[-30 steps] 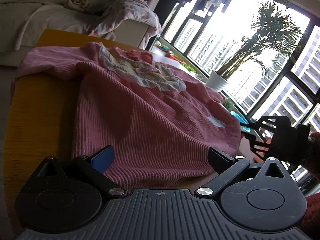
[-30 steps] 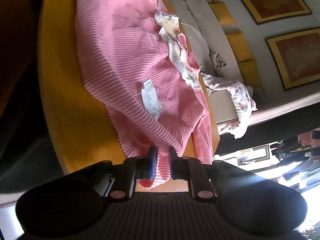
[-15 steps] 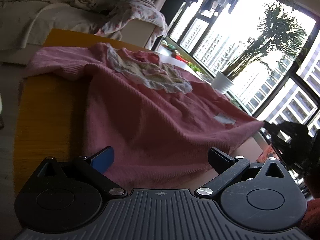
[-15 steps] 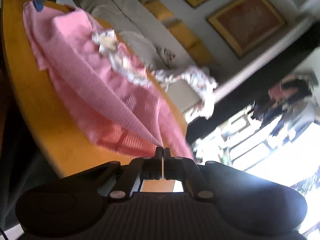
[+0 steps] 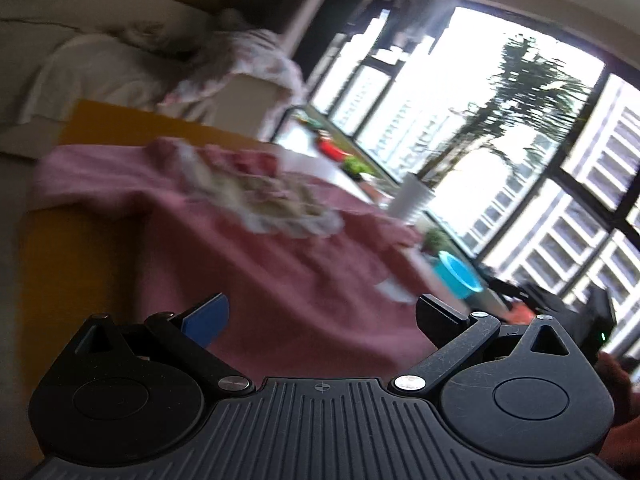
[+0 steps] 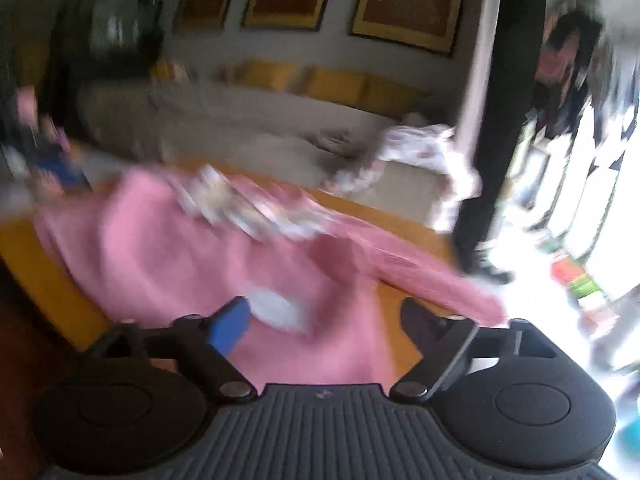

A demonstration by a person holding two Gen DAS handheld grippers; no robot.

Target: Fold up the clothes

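A pink ribbed garment with a pale frilled collar lies spread on the yellow table. My left gripper is open and empty at the garment's near hem. In the right wrist view the same garment lies flat with one sleeve stretched to the right. My right gripper is open and empty just over its lower edge, next to a white label. The right gripper also shows at the far right of the left wrist view. Both views are blurred.
A grey sofa with yellow cushions and a spotted white garment stands behind the table. Large windows, a white plant pot and a blue bowl lie beyond the table's far right side.
My right gripper, shut on the garment's edge and lifting it before, has opened and let it fall flat on the table. The right view has swung round. My left gripper stays open.
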